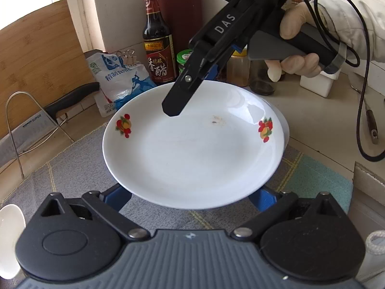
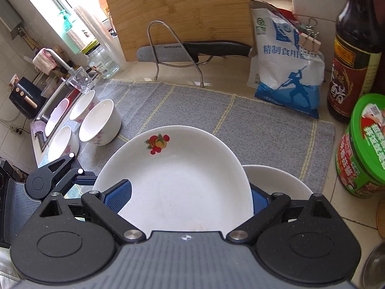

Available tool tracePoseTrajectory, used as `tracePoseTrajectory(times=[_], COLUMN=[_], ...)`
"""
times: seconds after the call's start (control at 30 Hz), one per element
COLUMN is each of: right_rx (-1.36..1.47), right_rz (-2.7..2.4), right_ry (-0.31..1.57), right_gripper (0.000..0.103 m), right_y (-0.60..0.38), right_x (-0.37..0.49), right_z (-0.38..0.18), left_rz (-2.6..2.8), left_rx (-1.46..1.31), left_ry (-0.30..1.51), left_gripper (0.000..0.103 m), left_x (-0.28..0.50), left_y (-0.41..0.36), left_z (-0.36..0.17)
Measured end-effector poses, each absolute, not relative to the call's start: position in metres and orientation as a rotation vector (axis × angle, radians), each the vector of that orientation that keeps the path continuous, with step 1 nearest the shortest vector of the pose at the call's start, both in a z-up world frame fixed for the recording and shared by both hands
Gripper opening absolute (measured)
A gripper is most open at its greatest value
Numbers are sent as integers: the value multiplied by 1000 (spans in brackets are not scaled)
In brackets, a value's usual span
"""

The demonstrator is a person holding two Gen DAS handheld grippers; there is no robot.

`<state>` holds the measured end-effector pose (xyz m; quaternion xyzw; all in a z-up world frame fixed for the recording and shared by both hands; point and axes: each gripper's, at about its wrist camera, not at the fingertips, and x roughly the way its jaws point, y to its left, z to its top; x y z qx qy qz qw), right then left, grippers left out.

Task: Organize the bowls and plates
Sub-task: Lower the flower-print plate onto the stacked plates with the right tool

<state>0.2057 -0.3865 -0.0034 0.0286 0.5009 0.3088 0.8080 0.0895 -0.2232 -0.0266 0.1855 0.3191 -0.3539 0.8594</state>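
Above woven grey mat point(image 2: 240, 110), round glossy plate point(image 1: 192, 149)

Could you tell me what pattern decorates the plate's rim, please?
Red and orange fruit clusters on the white plate; clearest in the left wrist view.

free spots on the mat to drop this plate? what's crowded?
Bare grey mat lies between the bowls on its left, the knife rack behind and the salt bag on the right. Crowded: the right edge by the vinegar bottle and green-lidded tub, and the bowl cluster by the sink.
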Motion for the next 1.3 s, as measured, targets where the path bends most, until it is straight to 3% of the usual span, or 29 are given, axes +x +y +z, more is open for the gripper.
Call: tracePoseTrajectory(times=[1.3], right_rx=[159], right_rz=[481], right_ry=[1066], right_gripper=[100], right_y=[-455], right_x=[187], right_z=[-39], left_rz=[-879], left_rx=[472], left_ry=[739], left_gripper=[101], left_x=[114], left_y=[-264], left_z=[-39])
